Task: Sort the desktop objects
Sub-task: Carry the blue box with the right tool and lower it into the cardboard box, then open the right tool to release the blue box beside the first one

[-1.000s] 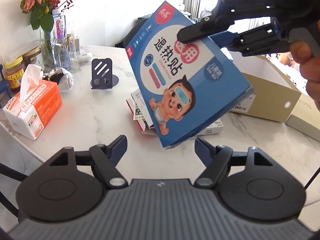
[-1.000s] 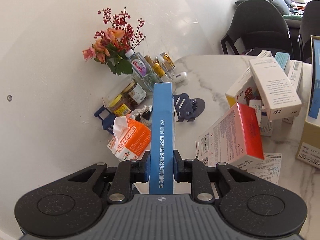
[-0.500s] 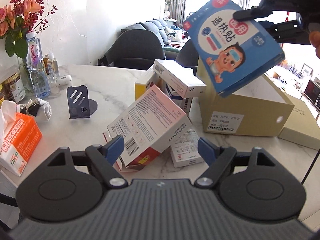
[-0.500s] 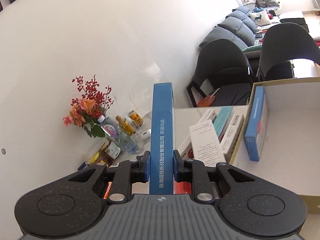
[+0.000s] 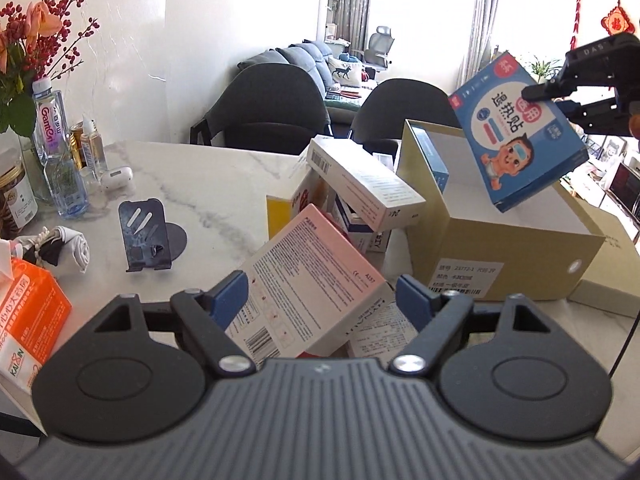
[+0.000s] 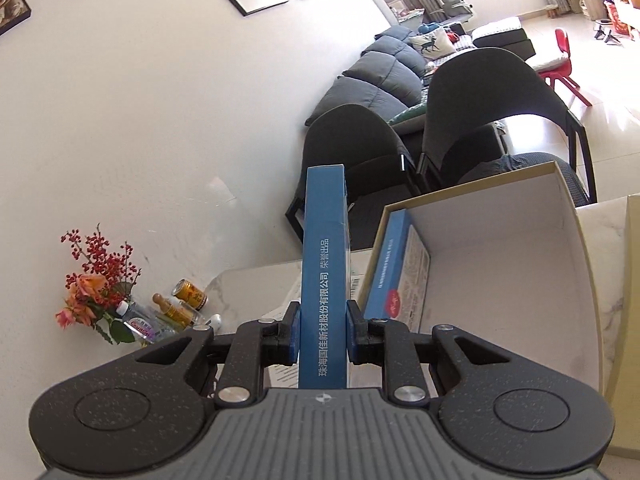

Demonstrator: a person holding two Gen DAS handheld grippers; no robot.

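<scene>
My right gripper is shut on a flat blue box with a cartoon baby on its face. In the left wrist view that gripper holds the box tilted in the air above the open tan carton. Another blue box stands against the carton's inner left wall. My left gripper is open low over the table. A pink-and-white box lies tilted between and beyond its fingers, untouched. Behind it a white box tops a pile with a yellow box.
On the marble table's left are an orange tissue pack, a rolled cloth, a dark phone stand, a water bottle, small bottles and a vase of flowers. The carton's lid lies at the right. Dark chairs stand beyond the table.
My right gripper has carried the blue box rightward and away, from over the pile to above the carton. My left gripper's jaws have widened a little, and its view has swung right toward the pile.
</scene>
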